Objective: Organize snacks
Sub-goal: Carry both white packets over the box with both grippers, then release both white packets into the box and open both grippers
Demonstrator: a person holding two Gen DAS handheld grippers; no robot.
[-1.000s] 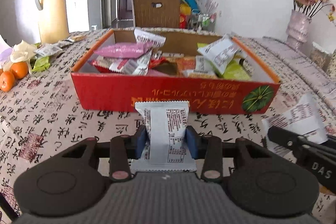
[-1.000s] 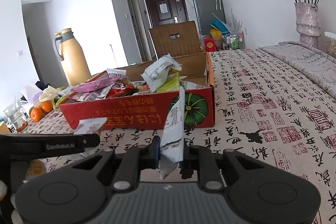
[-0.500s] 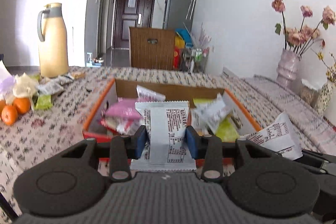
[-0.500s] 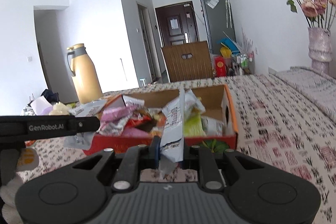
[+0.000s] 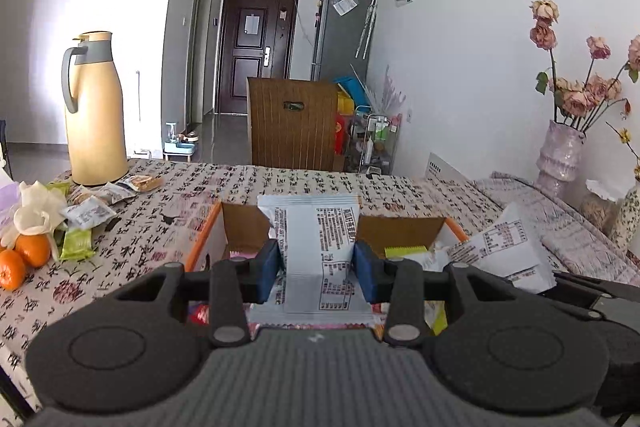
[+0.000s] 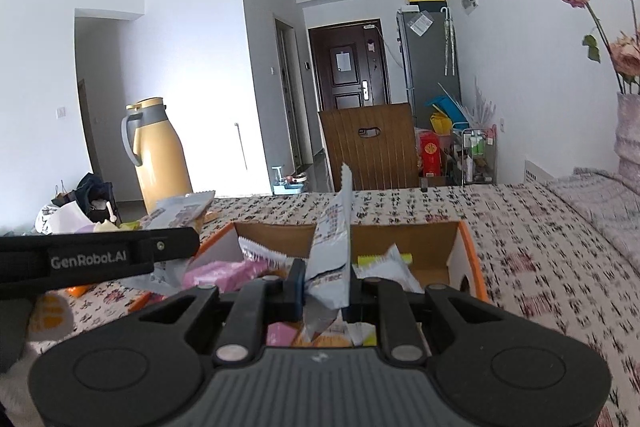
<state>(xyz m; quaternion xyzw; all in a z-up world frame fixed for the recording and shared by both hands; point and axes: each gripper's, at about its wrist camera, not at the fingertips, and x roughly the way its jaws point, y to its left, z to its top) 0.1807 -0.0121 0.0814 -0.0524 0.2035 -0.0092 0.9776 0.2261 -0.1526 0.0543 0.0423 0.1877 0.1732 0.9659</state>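
My left gripper (image 5: 317, 273) is shut on a white snack packet (image 5: 316, 235) with dark print, held flat and upright between the blue pads. It hangs above the near part of an orange-rimmed cardboard box (image 5: 208, 231) holding several snacks. My right gripper (image 6: 324, 285) is shut on a second white packet (image 6: 334, 243), seen edge-on and crumpled, over the same box (image 6: 466, 251). That packet (image 5: 504, 247) also shows at the right of the left wrist view. The left gripper's arm (image 6: 96, 257) crosses the left side of the right wrist view.
A yellow thermos jug (image 5: 94, 111) stands at the table's far left, with loose snack packets (image 5: 90, 213) and oranges (image 5: 24, 255) near it. A vase of dried roses (image 5: 560, 151) stands at the right. A wooden chair back (image 5: 294, 123) rises beyond the patterned tablecloth (image 5: 168, 211).
Both grippers have risen and moved forward with their packets, from in front of the box's red front wall to over its open top. Both grips are unchanged.
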